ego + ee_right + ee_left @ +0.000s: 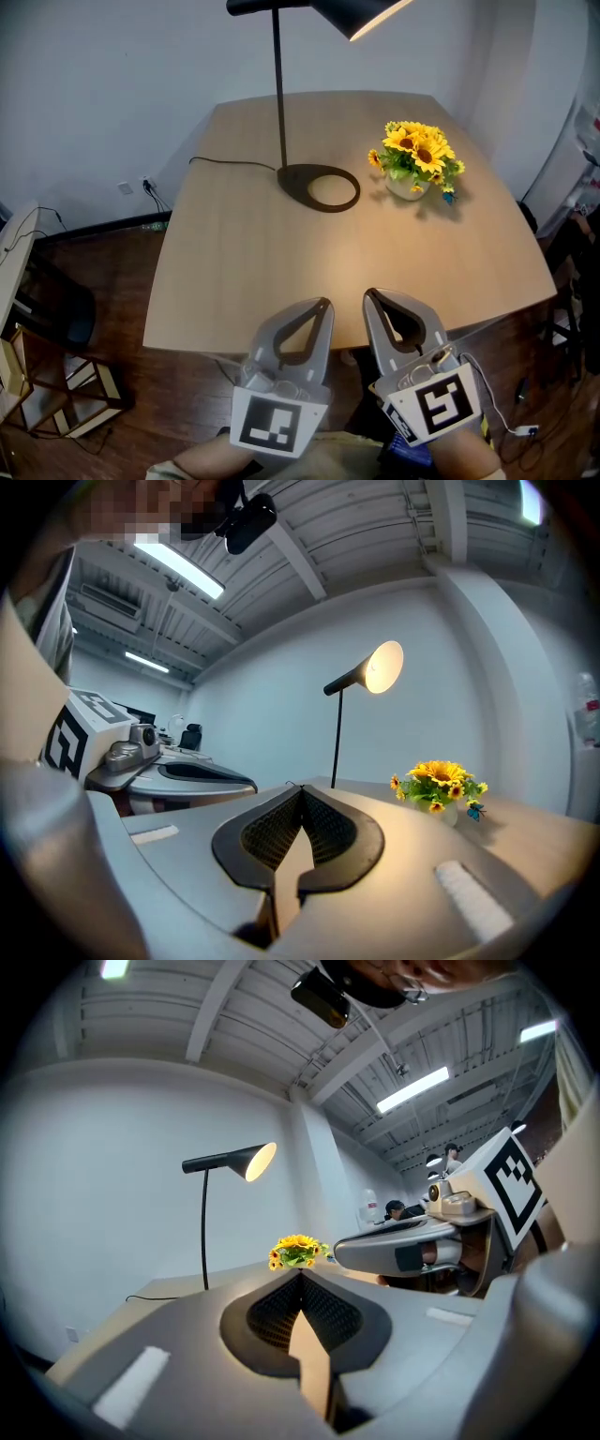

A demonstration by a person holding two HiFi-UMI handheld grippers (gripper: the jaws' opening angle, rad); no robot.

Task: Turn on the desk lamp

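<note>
The black desk lamp stands at the back of the wooden table point(234, 272), its ring base point(319, 187) left of centre. A thin pole point(279, 94) rises to the shade point(361, 14), which glows: the lamp is lit. Warm light falls on the tabletop. The lit shade also shows in the left gripper view point(251, 1160) and the right gripper view point(380, 667). My left gripper point(323, 303) and right gripper point(369, 294) hover side by side over the table's near edge. Both are shut and hold nothing, their tips point(300, 1274) point(298, 787) pointing toward the lamp, well short of it.
A pot of yellow sunflowers point(418, 157) sits right of the lamp base. The lamp's black cord point(225, 164) runs off the table's left edge toward a wall socket point(131, 185). Low shelving point(52, 380) stands on the dark floor at the left.
</note>
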